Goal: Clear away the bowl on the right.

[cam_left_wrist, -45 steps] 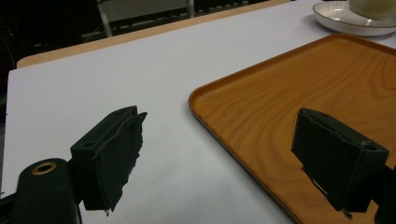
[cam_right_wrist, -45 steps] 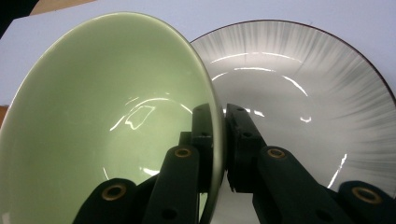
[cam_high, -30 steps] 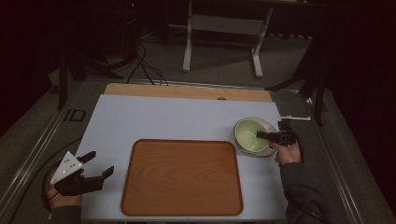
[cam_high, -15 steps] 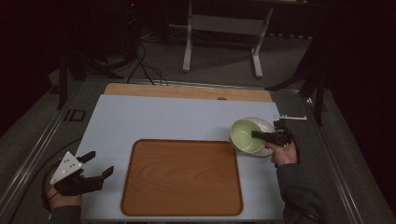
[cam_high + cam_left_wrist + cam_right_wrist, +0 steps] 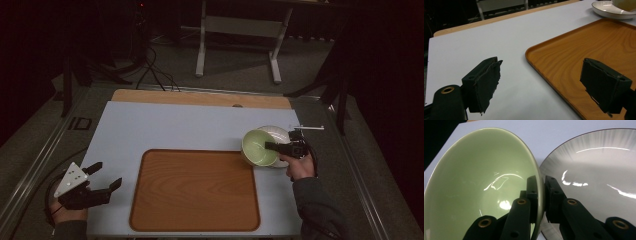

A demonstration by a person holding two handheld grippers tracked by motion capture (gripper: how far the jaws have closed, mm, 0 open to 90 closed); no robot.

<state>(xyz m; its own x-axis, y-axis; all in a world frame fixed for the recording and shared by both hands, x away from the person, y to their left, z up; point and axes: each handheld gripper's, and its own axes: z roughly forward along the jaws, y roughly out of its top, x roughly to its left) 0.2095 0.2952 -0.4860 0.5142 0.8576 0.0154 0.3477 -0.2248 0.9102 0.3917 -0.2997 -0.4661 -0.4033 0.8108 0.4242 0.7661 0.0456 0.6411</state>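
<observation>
Since a second ago the green bowl has been tipped up on its side and carried slightly left toward the tray, uncovering a plate beneath it; the left gripper has stayed where it was. On the pale blue-white rectangular worktop (image 5: 165,127) lies one flat rectangular orange-brown wooden tray (image 5: 195,190) with rounded corners, near the person's edge. Just off the tray's far right corner rests one shallow round white plate with a thin dark rim (image 5: 599,167), and over it hangs one glossy pale-green ceramic bowl (image 5: 258,147), tilted so its opening faces left, toward the tray. The right gripper (image 5: 274,147) pinches the bowl's rim, one black jaw inside the bowl and one outside, pressed close against the wall as the right gripper view shows. The left gripper (image 5: 102,180) sits at the worktop's near left corner, beside the tray, its two jaws spread wide with nothing between them.
</observation>
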